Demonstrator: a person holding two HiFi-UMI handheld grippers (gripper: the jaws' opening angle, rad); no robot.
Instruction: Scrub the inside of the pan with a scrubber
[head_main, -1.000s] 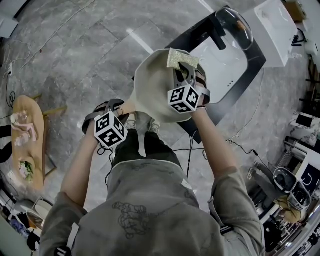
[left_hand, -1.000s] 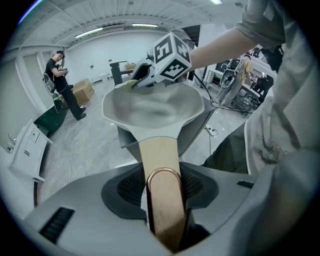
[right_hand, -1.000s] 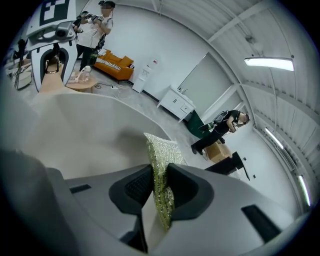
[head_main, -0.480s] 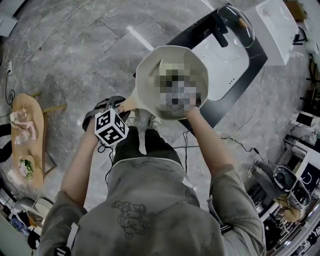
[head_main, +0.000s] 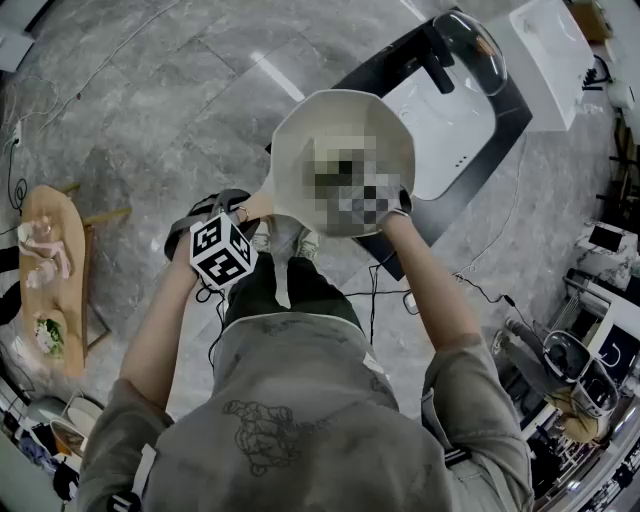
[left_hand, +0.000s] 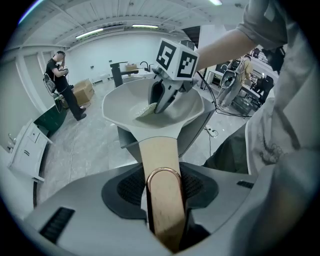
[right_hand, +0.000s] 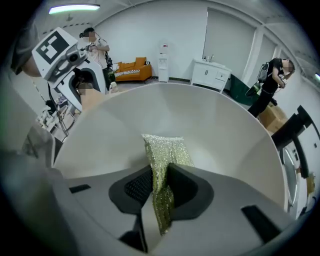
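Between the jaws of the right gripper (right_hand: 158, 172) the gold scrubber (right_hand: 162, 147) is pinched. It has been brought down from the rim into the pan (right_hand: 220, 130). The wooden handle (left_hand: 159, 160) is clamped by the left gripper (left_hand: 162, 182). Scrubbing can be started.

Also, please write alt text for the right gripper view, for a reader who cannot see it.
The right tongs pinch a glittery gold-green scrubber whose free end reaches into a pale pan. At upper left, the left tongs hold the pan's handle; people stand in the background.
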